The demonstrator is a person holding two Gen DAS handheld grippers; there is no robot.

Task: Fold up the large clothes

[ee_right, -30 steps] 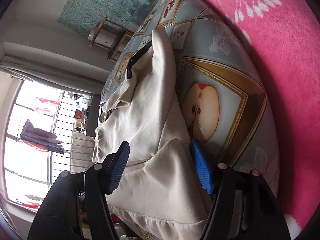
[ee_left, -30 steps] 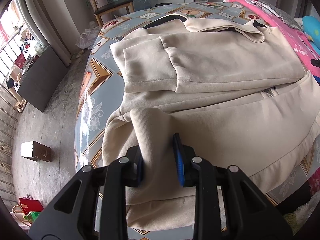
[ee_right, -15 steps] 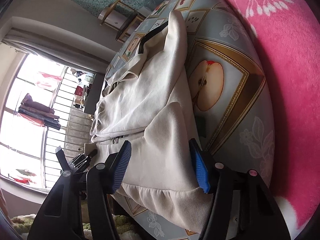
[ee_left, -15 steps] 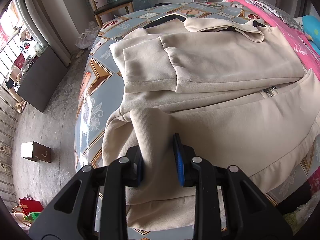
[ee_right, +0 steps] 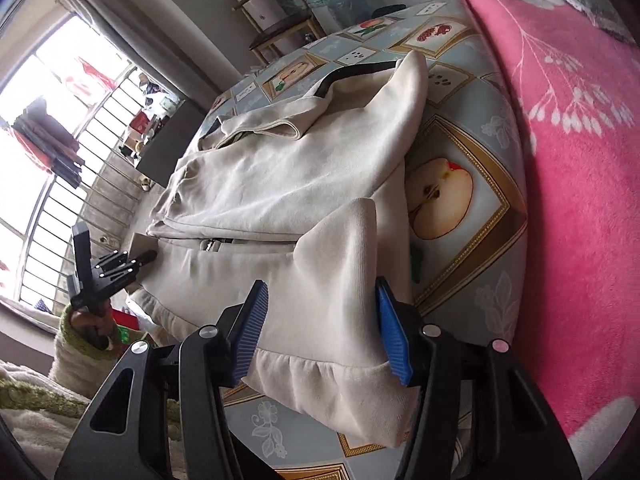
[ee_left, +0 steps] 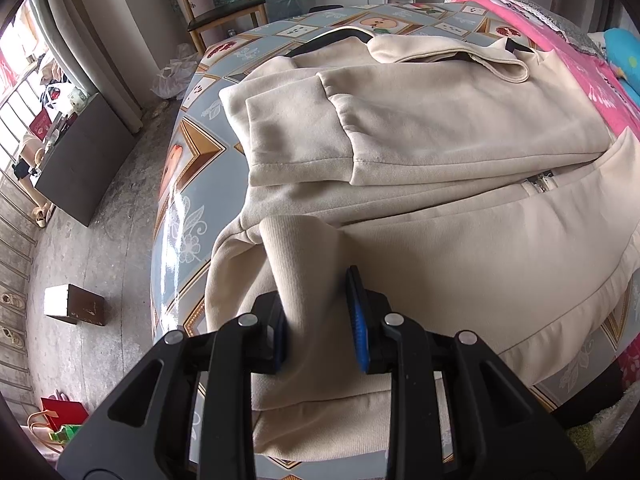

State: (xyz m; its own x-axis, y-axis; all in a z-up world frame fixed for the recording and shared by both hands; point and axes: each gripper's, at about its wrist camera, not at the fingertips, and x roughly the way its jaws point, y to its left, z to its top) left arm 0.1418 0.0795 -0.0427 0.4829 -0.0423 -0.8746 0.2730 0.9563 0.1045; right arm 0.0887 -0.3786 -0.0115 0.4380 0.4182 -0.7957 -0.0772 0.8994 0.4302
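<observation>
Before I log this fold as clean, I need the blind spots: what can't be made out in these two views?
- Left wrist view: the cream jacket hem nearest the camera, hidden behind the left tool.
- Right wrist view: whether the right tool pads press the raised fabric; its jaws are closing around it.
- Both views: the patterned tablecloth under the jacket.
- Left wrist view: the pink blanket, cut off by the right edge.

The cream fleece zip jacket [ee_left: 460, 140] covers most of the fruit-patterned blue tablecloth [ee_left: 192, 184], leaving a bare strip along the table's left edge; on the right, bare cloth with an apple print [ee_right: 444, 196] runs between the jacket and the pink fleece blanket [ee_right: 568, 160]; a wooden chair [ee_left: 216, 8] stands beyond the far end.
</observation>
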